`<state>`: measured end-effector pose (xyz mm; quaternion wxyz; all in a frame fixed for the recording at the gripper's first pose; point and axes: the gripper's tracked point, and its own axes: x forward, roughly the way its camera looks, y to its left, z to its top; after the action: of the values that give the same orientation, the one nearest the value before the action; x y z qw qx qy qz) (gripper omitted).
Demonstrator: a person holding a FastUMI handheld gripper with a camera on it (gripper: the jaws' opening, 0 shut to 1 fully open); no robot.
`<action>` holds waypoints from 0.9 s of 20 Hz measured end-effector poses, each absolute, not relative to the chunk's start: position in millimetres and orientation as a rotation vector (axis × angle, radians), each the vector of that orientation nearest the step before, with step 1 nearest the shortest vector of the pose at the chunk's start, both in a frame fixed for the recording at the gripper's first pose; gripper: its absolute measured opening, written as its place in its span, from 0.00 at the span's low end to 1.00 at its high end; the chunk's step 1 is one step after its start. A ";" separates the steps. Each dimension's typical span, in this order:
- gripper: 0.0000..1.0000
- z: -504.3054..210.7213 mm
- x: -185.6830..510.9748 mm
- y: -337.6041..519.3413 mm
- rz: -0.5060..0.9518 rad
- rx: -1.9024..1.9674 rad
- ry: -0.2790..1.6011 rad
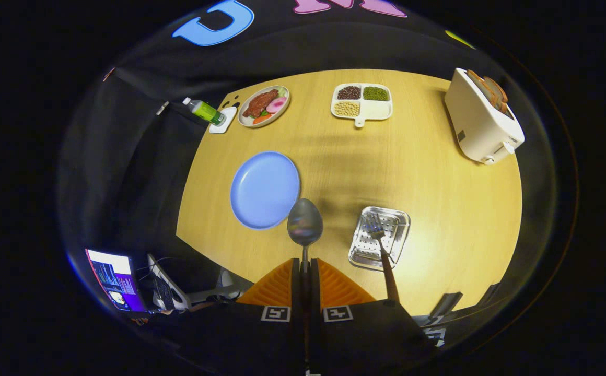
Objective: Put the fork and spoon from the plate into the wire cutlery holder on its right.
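The gripper [305, 282] has its two orange fingers [277, 287] pressed close together on the thin handle of the spoon [305, 223], whose bowl sticks out straight ahead of the fingertips, high above the table. Just ahead and to the left of the spoon's bowl lies the blue plate [265, 189], bare of cutlery. To the right of the fingers sits the wire cutlery holder [379, 237], a shiny perforated metal basket, and the fork [381, 250] already stands in it, tines down inside the basket and brown handle leaning back toward the gripper. Nothing lies between the spoon and the holder; there is only open tabletop.

Farther beyond the fingers, on the far side of the table, I see a plate of food [264, 106] with meat and vegetables, and a green bottle [205, 110] on a white coaster just left of it. Straight ahead at the far edge is a white divided tray [361, 102] holding beans and grains in its compartments. Far off to the right stands a white toaster [483, 122] with bread slices in its slots.

The wooden table [439, 198] is pale yellow with a soft shadow across its middle. Black cloth surrounds it, and to the near left, below the table edge, a lit screen [115, 277] glows.
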<state>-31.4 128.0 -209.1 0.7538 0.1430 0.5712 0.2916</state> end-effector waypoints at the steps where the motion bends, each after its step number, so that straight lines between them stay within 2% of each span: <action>1: 0.08 -213.2 -34.8 118.3 0.632 0.300 1.269; 8: 0.08 -261.9 -41.2 79.9 0.602 0.156 1.486; 18: 0.08 -312.9 8.2 89.1 0.436 0.139 1.652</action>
<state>8.2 89.1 -312.9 0.6547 0.0613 0.7284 0.1924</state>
